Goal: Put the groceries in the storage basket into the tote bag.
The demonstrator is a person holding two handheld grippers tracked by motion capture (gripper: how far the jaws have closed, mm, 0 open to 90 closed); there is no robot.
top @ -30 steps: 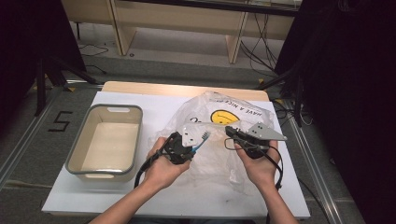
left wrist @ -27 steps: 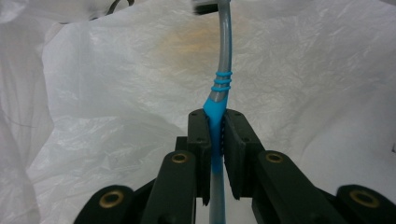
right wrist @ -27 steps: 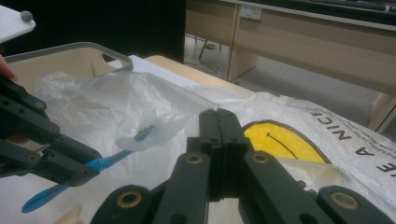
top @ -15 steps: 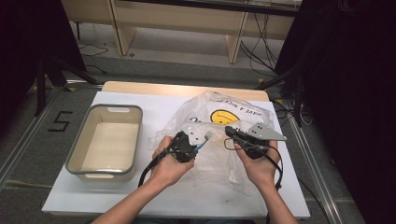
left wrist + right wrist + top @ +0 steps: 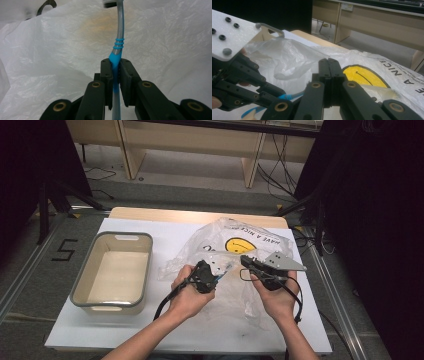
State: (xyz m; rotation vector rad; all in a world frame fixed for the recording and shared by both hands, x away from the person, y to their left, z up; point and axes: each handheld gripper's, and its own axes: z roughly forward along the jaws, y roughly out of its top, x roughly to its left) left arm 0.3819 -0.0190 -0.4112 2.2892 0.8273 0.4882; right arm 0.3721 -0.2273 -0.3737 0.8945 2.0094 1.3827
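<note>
Since a second ago the left gripper (image 5: pixel 220 272) has tipped so its grey plate faces up, and the toothbrush (image 5: pixel 223 271) it carries points more toward the right gripper (image 5: pixel 246 260), which has hardly moved. Its jaws are clamped on the blue handle of the toothbrush (image 5: pixel 116 58), with the clear neck and bristle head reaching out ahead of them over the white plastic bag (image 5: pixel 250 242). To do this step well, a judgement only, the person should keep the grip firm and low on the handle and steer the head toward the bag's opening. The right gripper's jaws look pressed together; whether bag film lies between them cannot be told. Beside those jaws, the right gripper view shows the left gripper (image 5: pixel 270 96) close by; the high view adds the empty grey tub (image 5: pixel 86 285), well off to the left gripper's far side.
</note>
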